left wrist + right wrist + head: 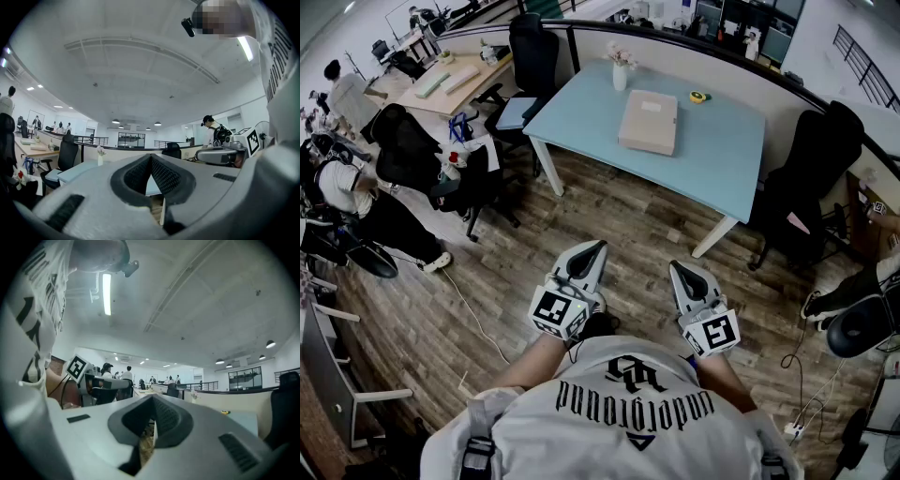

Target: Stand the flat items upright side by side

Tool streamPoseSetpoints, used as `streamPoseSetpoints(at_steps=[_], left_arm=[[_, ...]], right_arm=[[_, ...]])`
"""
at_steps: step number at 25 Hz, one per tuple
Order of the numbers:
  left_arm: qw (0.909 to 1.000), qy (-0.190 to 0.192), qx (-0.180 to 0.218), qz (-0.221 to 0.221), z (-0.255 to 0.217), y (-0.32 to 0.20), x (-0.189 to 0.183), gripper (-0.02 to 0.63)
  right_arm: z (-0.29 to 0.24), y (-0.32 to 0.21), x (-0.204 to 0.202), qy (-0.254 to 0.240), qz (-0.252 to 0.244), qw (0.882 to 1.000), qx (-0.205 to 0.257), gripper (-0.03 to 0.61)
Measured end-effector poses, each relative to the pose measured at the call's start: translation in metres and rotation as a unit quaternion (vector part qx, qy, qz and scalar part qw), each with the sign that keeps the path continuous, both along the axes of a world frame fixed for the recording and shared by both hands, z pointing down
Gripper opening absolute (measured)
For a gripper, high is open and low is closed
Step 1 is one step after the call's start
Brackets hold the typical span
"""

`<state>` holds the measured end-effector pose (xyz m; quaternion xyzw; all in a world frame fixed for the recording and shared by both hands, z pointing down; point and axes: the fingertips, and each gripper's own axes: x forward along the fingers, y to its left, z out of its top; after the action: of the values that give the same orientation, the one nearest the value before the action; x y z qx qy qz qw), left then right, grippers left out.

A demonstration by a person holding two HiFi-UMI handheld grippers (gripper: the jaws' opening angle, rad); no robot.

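A flat tan stack of items (650, 122) lies on the light blue table (722, 159) across the room, well away from both grippers. My left gripper (589, 251) is held level in front of the body over the wooden floor, shut with nothing between its jaws. My right gripper (682, 270) is beside it, also shut and empty. In the left gripper view the jaws (151, 159) meet at the tips and the table (77, 172) shows beyond. In the right gripper view the jaws (153, 400) are closed too.
A white vase with flowers (621, 67) and a small yellow object (699, 96) are on the table. Black office chairs (534, 52) stand round it, another chair (816, 159) at the right. People sit at the left (347, 202). Cables (478, 319) run over the floor.
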<state>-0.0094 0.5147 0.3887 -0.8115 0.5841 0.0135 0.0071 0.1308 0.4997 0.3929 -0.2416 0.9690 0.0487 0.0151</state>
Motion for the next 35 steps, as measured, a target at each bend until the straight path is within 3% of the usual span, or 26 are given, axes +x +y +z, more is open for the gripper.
streamPoseSetpoints(at_steps=[16,23,26,27,28,32,35], left_arm=[[0.9999,-0.007,-0.004,0.011,0.003,-0.017,-0.009,0.003],[0.9999,-0.010,-0.007,0.005,0.010,-0.044,-0.041,0.008],[0.9999,-0.003,-0.013,0.007,0.016,-0.064,-0.063,0.083],[0.9998,0.000,-0.015,0.010,0.017,-0.071,-0.071,0.113],[0.9998,0.003,-0.017,0.013,0.018,-0.079,-0.080,0.138],[0.9992,0.005,-0.027,0.029,0.023,-0.111,-0.116,0.212],[0.9985,0.007,-0.036,0.040,0.024,-0.132,-0.142,0.263]], right_arm=[[0.008,-0.017,-0.012,0.000,0.003,1.000,-0.015,0.005],[0.011,-0.046,-0.038,-0.008,0.016,1.000,-0.018,0.006],[0.012,-0.064,-0.057,-0.007,0.027,0.999,-0.018,0.013],[0.013,-0.072,-0.065,-0.006,0.031,0.999,-0.021,0.095],[0.013,-0.081,-0.074,-0.006,0.034,0.999,-0.025,0.120],[0.014,-0.114,-0.114,0.001,0.042,0.999,-0.035,0.207],[0.015,-0.135,-0.146,0.011,0.039,0.998,-0.046,0.235]])
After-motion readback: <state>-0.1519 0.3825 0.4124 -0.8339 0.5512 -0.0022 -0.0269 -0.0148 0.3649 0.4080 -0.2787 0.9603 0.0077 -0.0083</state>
